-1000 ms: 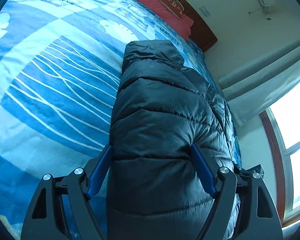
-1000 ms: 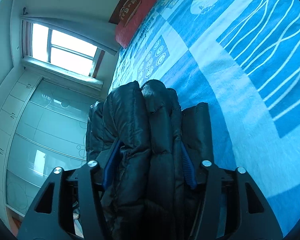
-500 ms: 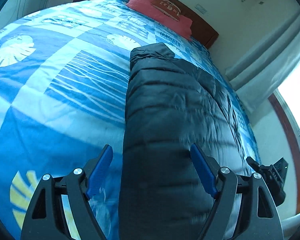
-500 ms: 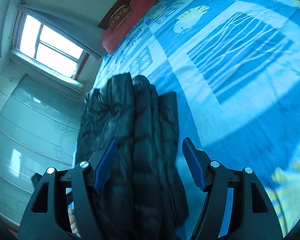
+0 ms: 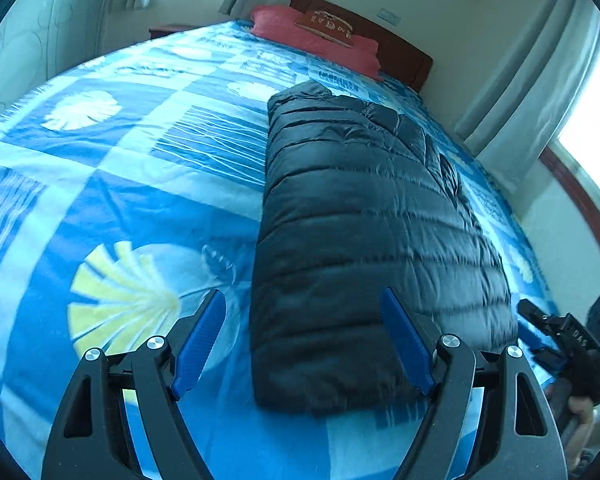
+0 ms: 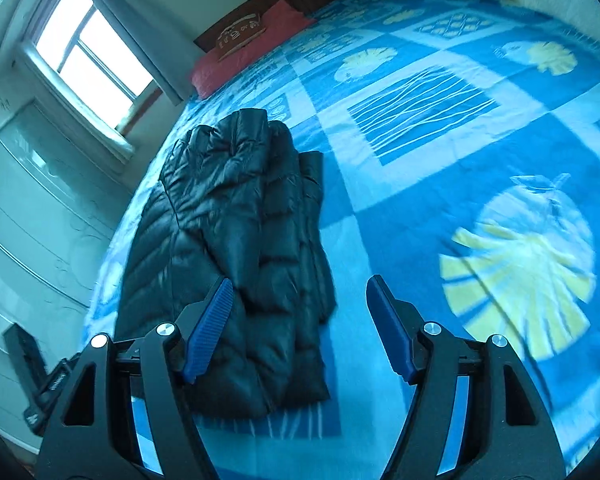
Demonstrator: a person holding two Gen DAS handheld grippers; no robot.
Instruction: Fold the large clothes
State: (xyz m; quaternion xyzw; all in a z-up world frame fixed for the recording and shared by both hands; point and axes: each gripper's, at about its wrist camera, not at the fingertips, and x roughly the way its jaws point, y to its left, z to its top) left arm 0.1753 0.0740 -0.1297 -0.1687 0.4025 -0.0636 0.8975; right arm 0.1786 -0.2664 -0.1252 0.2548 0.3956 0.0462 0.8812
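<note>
I am holding my left gripper [image 5: 302, 338] up over the bed [image 5: 148, 208], and its two blue fingers [image 5: 199, 342] are standing wide apart with nothing between them that they are pinching. The black puffy jacket [image 5: 364, 240] is lying folded into a long bundle on the blue blanket, near the side of the bed by the window [image 6: 86, 46]. My right gripper [image 6: 300, 326] is hanging above the bed too, with its blue fingers [image 6: 209, 326] spread wide and gripping nothing. From that side the jacket [image 6: 236, 248] is sitting in front of my left finger and reaching away toward the red pillow [image 6: 248, 46] at the top of the bed. The jacket is resting by itself, and neither gripper is touching it.
</note>
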